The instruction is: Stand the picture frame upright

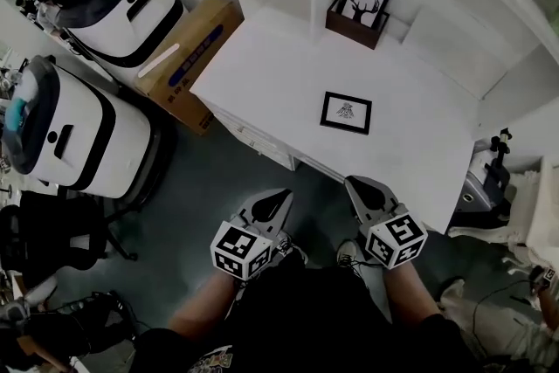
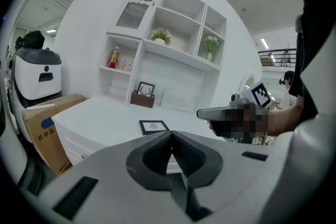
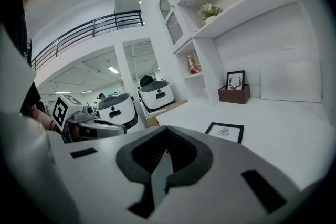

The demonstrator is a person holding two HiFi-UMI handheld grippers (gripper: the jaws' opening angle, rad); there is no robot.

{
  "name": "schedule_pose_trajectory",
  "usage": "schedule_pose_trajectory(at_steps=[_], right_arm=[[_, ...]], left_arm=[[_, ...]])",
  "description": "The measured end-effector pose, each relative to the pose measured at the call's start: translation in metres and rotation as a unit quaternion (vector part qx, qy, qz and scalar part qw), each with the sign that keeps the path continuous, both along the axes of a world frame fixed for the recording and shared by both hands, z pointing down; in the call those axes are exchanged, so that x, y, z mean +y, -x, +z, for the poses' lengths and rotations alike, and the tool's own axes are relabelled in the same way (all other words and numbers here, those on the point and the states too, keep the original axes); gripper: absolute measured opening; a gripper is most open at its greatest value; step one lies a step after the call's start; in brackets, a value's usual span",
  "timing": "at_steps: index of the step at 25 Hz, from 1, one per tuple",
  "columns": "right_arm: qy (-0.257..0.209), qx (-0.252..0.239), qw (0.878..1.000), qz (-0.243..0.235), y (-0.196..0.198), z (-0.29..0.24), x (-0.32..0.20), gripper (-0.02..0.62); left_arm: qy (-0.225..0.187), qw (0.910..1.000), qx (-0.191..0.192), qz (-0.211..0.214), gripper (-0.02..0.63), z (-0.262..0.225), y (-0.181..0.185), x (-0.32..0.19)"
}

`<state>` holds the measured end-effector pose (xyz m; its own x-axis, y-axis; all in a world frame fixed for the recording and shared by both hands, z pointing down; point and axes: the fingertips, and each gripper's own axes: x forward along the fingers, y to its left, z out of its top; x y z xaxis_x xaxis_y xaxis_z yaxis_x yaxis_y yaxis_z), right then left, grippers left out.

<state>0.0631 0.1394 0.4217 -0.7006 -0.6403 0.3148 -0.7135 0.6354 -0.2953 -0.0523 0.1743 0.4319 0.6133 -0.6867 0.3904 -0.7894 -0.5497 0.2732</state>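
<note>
Well short of the flat frame, both grippers shut

Plainly the small black-edged rectangular picture frame [image 1: 346, 113] lies face up on the white desk [image 1: 279, 74], near the middle of the desk top and apart from everything else on it. Its long sides run roughly along the desk's front edge, tilted a little. The print inside is a small dark drawing on white, too fine to make out.

Both tools hover off the desk's front edge, above the floor, touching nothing. The right gripper [image 1: 362, 190] has its jaws pressed together with nothing between them, and the frame lies almost straight ahead of it. The left gripper [image 1: 275, 198], likewise closed and empty, has the frame ahead and off to its right. So the right gripper looks the nearer, and the reach would go forward over the desk edge to a long side of the frame.

At the back of the desk a similar black frame with an antler print [image 1: 365, 0] stands upright in a brown wooden box [image 1: 349, 29].
</note>
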Motion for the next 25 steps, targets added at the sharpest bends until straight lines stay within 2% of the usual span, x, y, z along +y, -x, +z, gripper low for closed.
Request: schedule_pose_trajectory(at_steps=[10,19,25], right_arm=[[0.000,0.016,0.999,0.031,0.032,0.004,-0.006,0.003],[-0.002,0.038,0.999,0.040,0.029,0.000,-0.015,0.003],[0.007,0.043,0.998,0.044,0.017,0.003,-0.038,0.003]], left_arm=[[-0.009,0.9990,0.006,0.044,0.006,-0.003,0.025,-0.009],[-0.011,0.9991,0.020,0.036,0.006,-0.002,0.032,-0.021],[-0.011,0.9993,0.016,0.033,0.005,-0.005,0.026,-0.038]])
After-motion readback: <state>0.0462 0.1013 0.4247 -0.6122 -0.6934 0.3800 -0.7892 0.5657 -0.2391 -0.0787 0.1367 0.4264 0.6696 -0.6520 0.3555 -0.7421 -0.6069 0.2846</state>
